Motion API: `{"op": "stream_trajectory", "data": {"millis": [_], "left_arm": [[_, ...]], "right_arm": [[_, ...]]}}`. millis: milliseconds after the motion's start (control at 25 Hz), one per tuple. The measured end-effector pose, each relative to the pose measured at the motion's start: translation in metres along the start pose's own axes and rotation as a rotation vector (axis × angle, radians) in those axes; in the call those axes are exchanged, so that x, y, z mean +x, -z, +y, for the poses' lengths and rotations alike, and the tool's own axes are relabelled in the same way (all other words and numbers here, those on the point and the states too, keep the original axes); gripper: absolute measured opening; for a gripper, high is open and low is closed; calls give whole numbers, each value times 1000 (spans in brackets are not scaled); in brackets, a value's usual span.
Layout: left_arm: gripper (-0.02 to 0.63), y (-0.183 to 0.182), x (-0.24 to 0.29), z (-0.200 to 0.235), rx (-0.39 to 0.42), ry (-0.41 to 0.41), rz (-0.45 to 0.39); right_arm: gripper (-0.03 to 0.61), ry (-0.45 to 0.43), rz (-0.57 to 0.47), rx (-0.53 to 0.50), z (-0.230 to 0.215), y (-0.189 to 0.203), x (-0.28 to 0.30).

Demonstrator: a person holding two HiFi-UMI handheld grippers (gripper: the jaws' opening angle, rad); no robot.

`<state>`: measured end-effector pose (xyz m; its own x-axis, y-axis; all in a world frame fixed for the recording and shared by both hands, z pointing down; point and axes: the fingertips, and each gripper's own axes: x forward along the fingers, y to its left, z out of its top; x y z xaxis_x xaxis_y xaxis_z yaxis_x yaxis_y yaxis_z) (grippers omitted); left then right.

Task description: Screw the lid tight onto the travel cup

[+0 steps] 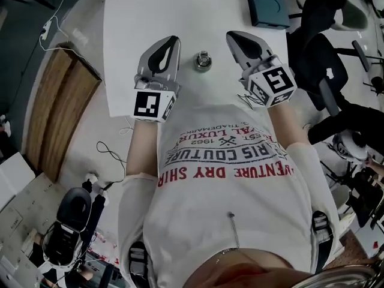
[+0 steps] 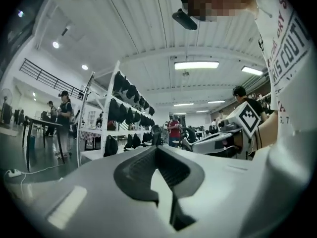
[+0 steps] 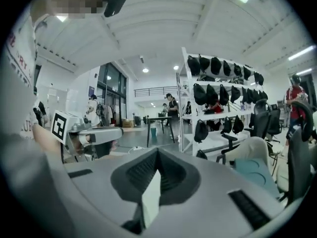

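Observation:
The travel cup [image 1: 203, 60], small and silvery, stands upright on the white table [image 1: 138, 17]; I see it from straight above and cannot tell how its lid sits. My left gripper [image 1: 172, 40] lies a little to the cup's left, jaws together and empty. On the other side, equally apart from the cup, my right gripper [image 1: 233, 36] is shut with nothing in it. Neither touches the cup. In the left gripper view the left gripper [image 2: 157, 150] points out into the hall, and the right gripper [image 3: 157, 152] does the same in its own view; the cup shows in neither.
A teal box [image 1: 267, 2] lies at the table's far right corner. Black office chairs [image 1: 324, 65] crowd the right side. A wooden panel [image 1: 60, 107] and cables lie on the floor at the left. White shelves of black bags [image 2: 131, 108] and several people stand in the hall.

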<state>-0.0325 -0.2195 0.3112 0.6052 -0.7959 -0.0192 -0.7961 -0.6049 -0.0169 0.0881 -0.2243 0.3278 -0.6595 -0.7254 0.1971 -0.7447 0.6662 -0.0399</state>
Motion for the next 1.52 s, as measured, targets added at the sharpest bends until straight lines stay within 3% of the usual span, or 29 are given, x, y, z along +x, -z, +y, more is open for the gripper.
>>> {"op": "stream_trajectory", "data": {"millis": [160,400,840,1520], "left_arm": [[12,-19,-1,10,18,-33,-5],[12,-34,6,20,36,-67,-5],[12,-41,5,10,17,-67,13],[12,-32,-11,-1,-22,-94,24]], "right_arm": [[9,-18,-61,-16,5,-13,-8],[9,106,-73,-76,-16,-18,-8],[8,50,-79,-81,-8,-19,-18],[8,108,-73,-111,-16,-8,-37]]}}
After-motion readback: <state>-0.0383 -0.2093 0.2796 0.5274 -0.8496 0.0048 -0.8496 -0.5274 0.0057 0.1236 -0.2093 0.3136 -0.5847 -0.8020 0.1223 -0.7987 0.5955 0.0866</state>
